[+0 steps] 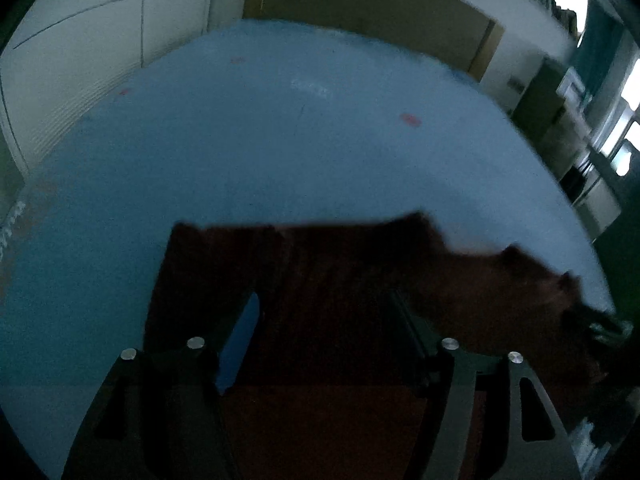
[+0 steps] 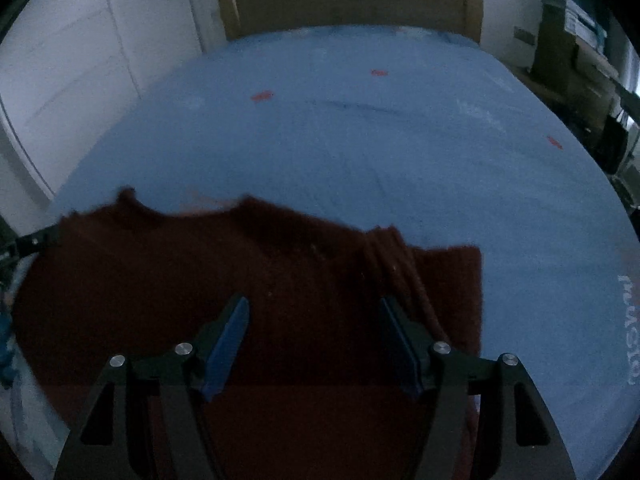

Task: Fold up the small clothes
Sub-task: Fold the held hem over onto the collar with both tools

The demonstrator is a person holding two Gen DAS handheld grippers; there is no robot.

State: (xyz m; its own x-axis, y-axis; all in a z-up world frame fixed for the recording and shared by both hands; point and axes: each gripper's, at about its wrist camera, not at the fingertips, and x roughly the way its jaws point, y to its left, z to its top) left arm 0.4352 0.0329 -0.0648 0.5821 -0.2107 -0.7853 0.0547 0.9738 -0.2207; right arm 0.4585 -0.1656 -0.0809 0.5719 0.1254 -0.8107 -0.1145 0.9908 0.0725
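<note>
A dark red garment lies spread on the blue worktop, at the near edge, under both sets of tongs. The pictures are dim and blurred, so its weave and exact shape are hard to read.

In the left wrist view the left tongs stand wide apart over the garment, nothing between the pads. The cloth's far edge runs roughly straight across the middle of the view, then dips and stretches out to the right in a narrower part that ends near a dark, blurred shape at the right rim; what that shape is cannot be told. A slot of blue shows beside the left finger.

In the right wrist view the right tongs are also spread wide and hold nothing, with blue pads facing inward above the cloth. The garment fills the lower left and reaches a squared end at the right, where a ridge of folds runs toward the right finger. Its far edge is uneven, with a small peak at the left. A black part pokes in at the left rim, touching or just beside the cloth.

Small red marks dot the worktop well beyond the garment. No containers can be made out on it.
</note>
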